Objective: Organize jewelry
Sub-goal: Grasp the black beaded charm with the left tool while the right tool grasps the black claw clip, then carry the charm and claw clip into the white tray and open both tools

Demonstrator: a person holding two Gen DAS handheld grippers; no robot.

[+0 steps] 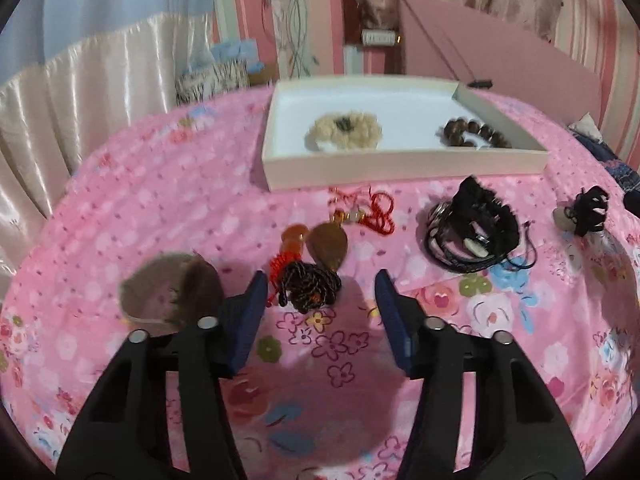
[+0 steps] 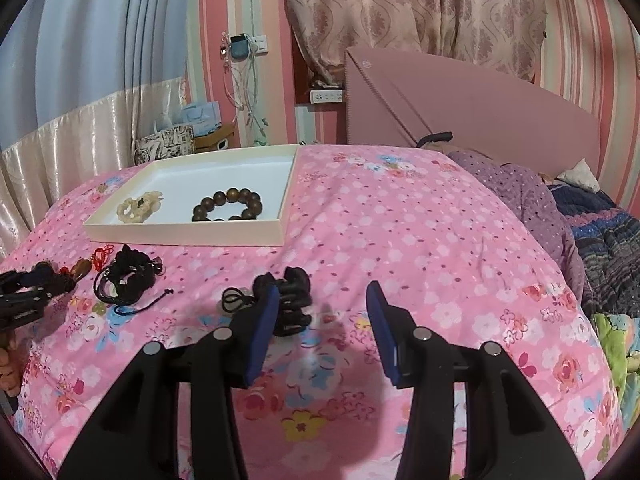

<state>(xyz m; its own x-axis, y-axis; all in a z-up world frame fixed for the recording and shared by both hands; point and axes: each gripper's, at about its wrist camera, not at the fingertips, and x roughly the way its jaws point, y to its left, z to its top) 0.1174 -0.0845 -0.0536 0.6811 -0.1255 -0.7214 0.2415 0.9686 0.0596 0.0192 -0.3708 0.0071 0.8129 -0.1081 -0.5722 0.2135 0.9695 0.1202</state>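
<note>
Both hand-held grippers [image 1: 320, 280] [image 2: 322, 294] gape empty; the right's finger [image 2: 262, 332] partly hides a black bracelet [image 2: 294, 304].

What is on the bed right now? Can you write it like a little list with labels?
Box: white tray on the pink flowered bedspread
In the box: brown bead bracelet and cream bracelet
Outside the box: brown pendant with red cord, dark beaded string, black cord bundle, small black piece
Left gripper: open, nothing held, dark beaded string just ahead of it
Right gripper: open, nothing held, small black piece by its left finger
</note>
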